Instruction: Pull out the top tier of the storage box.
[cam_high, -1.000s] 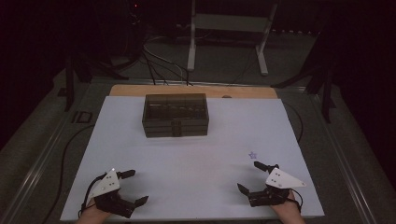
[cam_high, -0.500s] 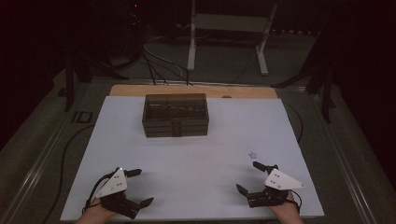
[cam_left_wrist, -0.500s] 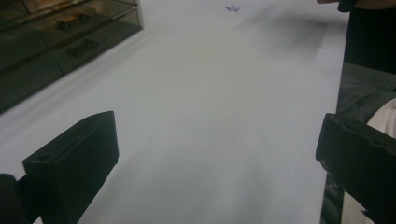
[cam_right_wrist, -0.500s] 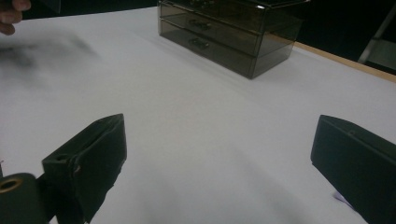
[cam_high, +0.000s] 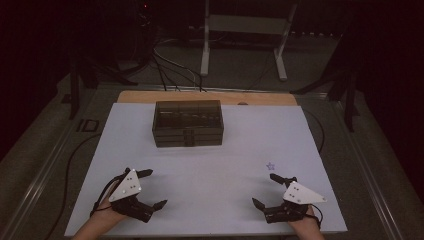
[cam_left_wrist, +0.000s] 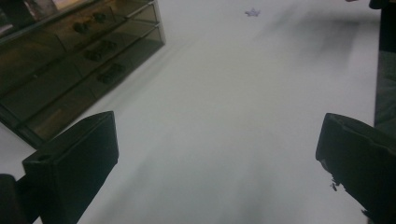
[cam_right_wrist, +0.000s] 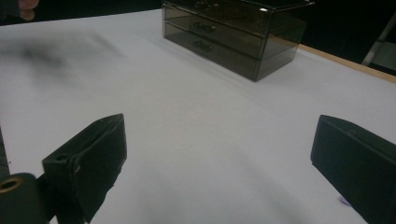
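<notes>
A dark see-through drawer box (cam_high: 188, 123) stands at the far middle of the white table (cam_high: 215, 165), drawers facing me; it shows too in the left gripper view (cam_left_wrist: 79, 60) and the right gripper view (cam_right_wrist: 233, 32). My left gripper (cam_high: 152, 188) rests near the front left, jaws wide apart and nothing between them (cam_left_wrist: 217, 154). At the front right, my right gripper (cam_high: 270, 190) is open as well, holding nothing (cam_right_wrist: 217, 158). Both are far from the box.
A small purple star (cam_high: 270, 165) is drawn on the table just beyond the right gripper, seen also in the left gripper view (cam_left_wrist: 252, 12). A wooden strip (cam_high: 200, 97) edges the table's far side. A metal stand (cam_high: 245, 35) and cables lie on the floor behind.
The left gripper has shifted slightly right and forward on the table. The right gripper has stayed almost still. Both jaws remain wide.
</notes>
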